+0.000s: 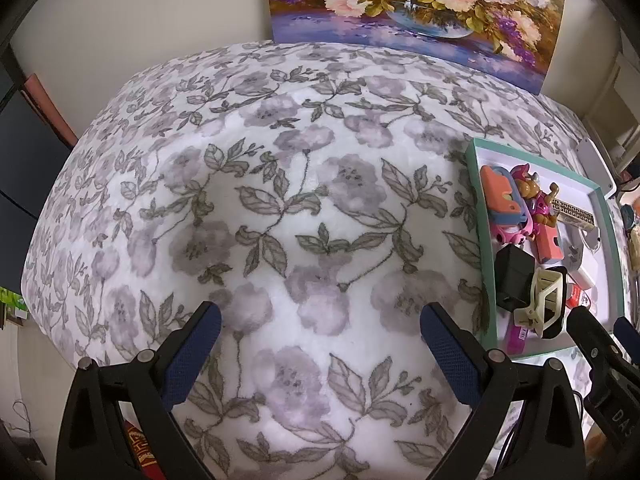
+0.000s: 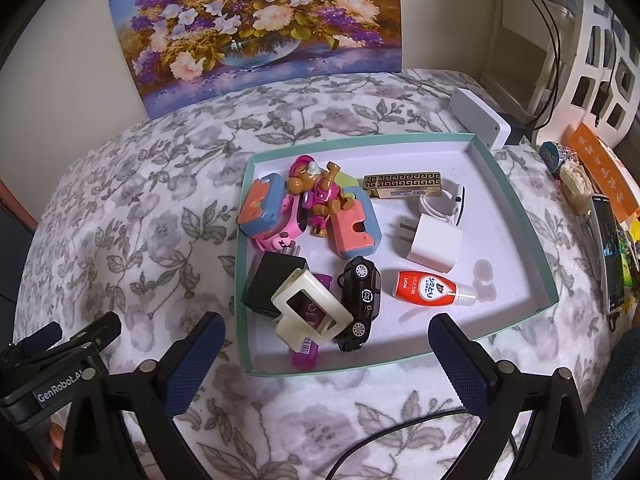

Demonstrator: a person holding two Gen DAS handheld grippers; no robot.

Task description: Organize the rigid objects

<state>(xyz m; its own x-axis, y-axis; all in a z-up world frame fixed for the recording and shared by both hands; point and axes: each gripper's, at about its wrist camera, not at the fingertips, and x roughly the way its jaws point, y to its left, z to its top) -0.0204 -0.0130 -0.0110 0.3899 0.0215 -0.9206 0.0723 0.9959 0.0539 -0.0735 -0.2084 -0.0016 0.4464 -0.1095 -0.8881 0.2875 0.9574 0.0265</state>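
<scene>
The right gripper (image 2: 326, 356) hovers with fingers spread wide and empty, just short of the near wall of the teal tray (image 2: 516, 196); the left gripper (image 1: 320, 344) likewise gapes empty over the floral blanket (image 1: 280, 208), the tray off to its right; inside lie a black toy car (image 2: 360, 300), a cream clip (image 2: 310, 312), a white charger (image 2: 430, 242) and a red tube (image 2: 426, 288).

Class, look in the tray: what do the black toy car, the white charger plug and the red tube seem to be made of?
Black toy car: glossy painted metal or hard plastic, since its body shows reflections; which one is unclear.
White charger plug: smooth hard plastic body with metal prongs.
Red tube: likely soft plastic, shiny printed skin, clear cap.
All lie in the tray.
</scene>
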